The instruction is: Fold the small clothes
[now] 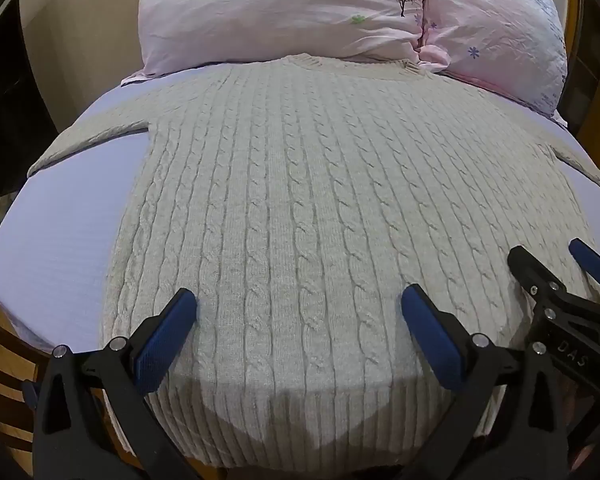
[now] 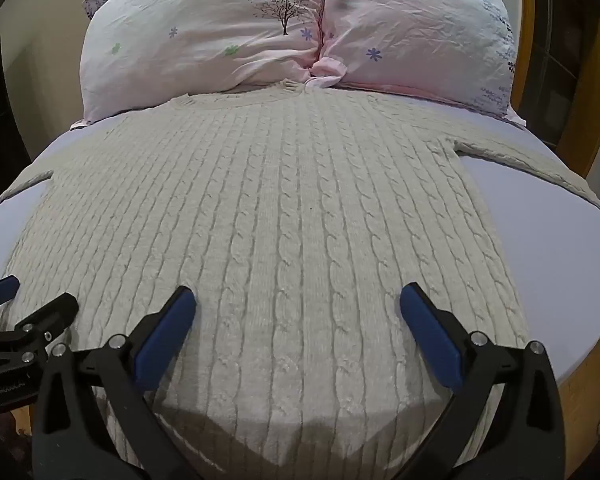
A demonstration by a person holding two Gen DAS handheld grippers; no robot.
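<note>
A cream cable-knit sweater (image 1: 300, 200) lies flat on the bed, collar at the far end by the pillows, both sleeves spread out to the sides. It also fills the right wrist view (image 2: 284, 220). My left gripper (image 1: 299, 304) is open and empty above the sweater's hem area, left of centre. My right gripper (image 2: 298, 304) is open and empty above the hem area, right of centre. The right gripper shows at the right edge of the left wrist view (image 1: 552, 264); the left gripper shows at the left edge of the right wrist view (image 2: 28, 300).
The bed has a pale lilac sheet (image 1: 60, 232), also seen in the right wrist view (image 2: 540, 240). Two pink flowered pillows (image 1: 280, 12) (image 2: 420, 28) lie at the head, touching the collar. A wooden bed frame (image 2: 580, 392) edges the mattress.
</note>
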